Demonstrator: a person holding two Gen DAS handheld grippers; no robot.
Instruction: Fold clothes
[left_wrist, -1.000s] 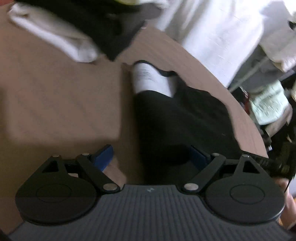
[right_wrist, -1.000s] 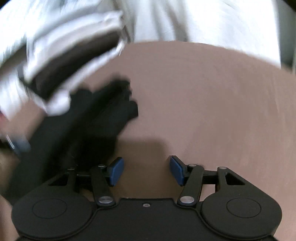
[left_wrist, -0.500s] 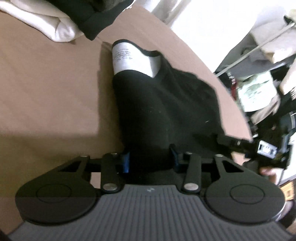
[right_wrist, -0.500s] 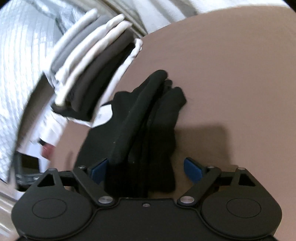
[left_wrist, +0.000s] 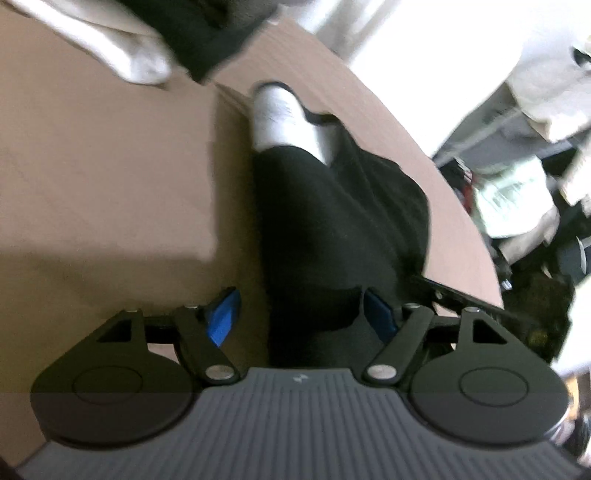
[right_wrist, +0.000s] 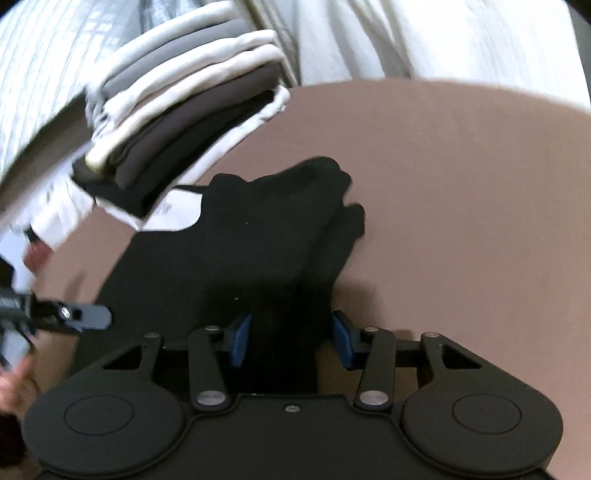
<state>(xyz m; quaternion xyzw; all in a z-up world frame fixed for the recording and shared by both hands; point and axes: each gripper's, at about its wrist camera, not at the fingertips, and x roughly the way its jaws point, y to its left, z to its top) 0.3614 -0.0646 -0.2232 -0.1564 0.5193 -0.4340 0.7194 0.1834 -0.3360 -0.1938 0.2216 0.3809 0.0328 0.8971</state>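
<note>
A black garment (left_wrist: 332, 221) with a white inner label (left_wrist: 280, 118) lies bunched on the brown round table (left_wrist: 110, 166). My left gripper (left_wrist: 301, 314) is open, its blue pads apart on either side of the garment's near end. In the right wrist view the same black garment (right_wrist: 266, 240) runs between the blue pads of my right gripper (right_wrist: 291, 339), which stand partly closed around a fold of cloth without clearly pinching it. The other gripper's tip (right_wrist: 70, 315) shows at the left of that view.
A stack of folded white, grey and dark clothes (right_wrist: 184, 118) sits at the table's far left edge, close to the garment; it also shows in the left wrist view (left_wrist: 147, 44). Clutter (left_wrist: 517, 192) lies beyond the table's right rim. A white cloth (right_wrist: 406, 37) hangs behind.
My left gripper, shut on the garment half a second ago, has opened. My right gripper's jaws have narrowed around the garment's fold, and the view has shifted toward the stack.
</note>
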